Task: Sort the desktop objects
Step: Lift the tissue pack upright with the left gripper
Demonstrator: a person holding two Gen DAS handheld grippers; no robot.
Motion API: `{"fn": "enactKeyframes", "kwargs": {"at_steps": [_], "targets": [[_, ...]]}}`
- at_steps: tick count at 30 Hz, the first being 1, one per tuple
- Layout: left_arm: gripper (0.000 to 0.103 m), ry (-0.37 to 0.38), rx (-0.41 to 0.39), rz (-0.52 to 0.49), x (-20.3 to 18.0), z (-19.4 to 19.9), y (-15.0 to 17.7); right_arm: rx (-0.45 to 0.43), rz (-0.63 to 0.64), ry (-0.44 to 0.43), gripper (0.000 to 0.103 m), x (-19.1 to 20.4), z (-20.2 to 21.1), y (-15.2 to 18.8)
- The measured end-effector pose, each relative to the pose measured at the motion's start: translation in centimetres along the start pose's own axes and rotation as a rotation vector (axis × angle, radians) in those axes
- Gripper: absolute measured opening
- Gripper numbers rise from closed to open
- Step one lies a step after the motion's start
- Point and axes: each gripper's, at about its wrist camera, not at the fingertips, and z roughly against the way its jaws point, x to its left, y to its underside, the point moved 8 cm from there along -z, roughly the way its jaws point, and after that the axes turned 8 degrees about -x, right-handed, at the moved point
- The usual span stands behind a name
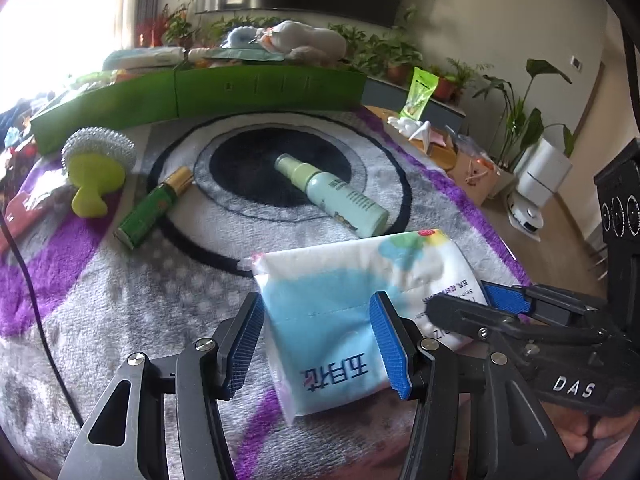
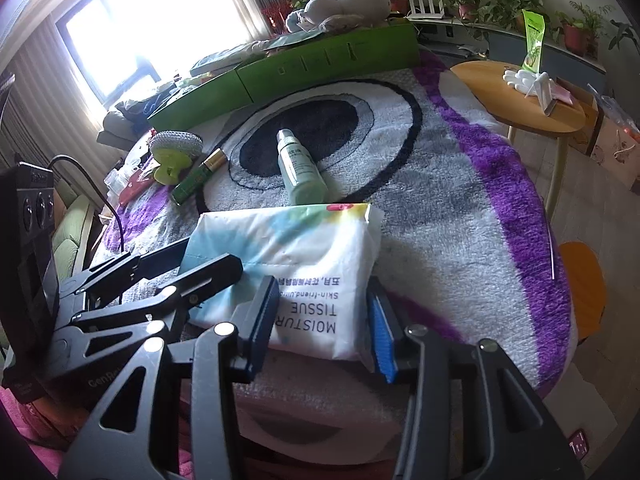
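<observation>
A white and blue tissue pack [image 1: 344, 312] lies on the fluffy grey and purple rug [image 1: 120, 320]. My left gripper [image 1: 320, 340] straddles its near left part, blue pads against both sides. My right gripper [image 2: 324, 324] straddles the pack's near right end [image 2: 316, 280], pads touching its sides. Each gripper shows in the other's view: the right one [image 1: 480, 304] and the left one [image 2: 200, 264]. Beyond lie a pale green spray bottle [image 1: 336, 196], a green bottle with a gold cap [image 1: 154, 208] and a steel scrubber with a yellow-green handle [image 1: 94, 168].
A long green box [image 1: 200, 96] runs along the rug's far edge, with soft toys and clutter behind it. A round wooden side table [image 2: 520, 96] with white gloves and a green pouch stands to the right. A black cable [image 1: 36, 300] crosses the rug at the left.
</observation>
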Motion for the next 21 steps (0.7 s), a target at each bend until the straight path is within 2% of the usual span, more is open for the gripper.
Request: {"fn": "enactKeyframes", "kwargs": {"at_steps": [7, 10, 13, 21], "targets": [[0.056, 0.003, 0.0, 0.027, 0.6, 0.4, 0.4, 0.0, -0.005, 0.008, 0.045, -0.4, -0.4, -0.6], [0.056, 0.063, 0.018, 0.046, 0.0, -0.1, 0.7, 0.008, -0.004, 0.003, 0.047, 0.0, -0.9, -0.6], [0.056, 0.056, 0.012, 0.023, -0.5, 0.0, 0.6, -0.002, 0.043, 0.033, 0.044, 0.5, -0.7, -0.6], [0.056, 0.03, -0.049, -0.027, -1.0, 1.0, -0.5, -0.035, 0.053, 0.041, 0.036, 0.8, 0.1, -1.2]]}}
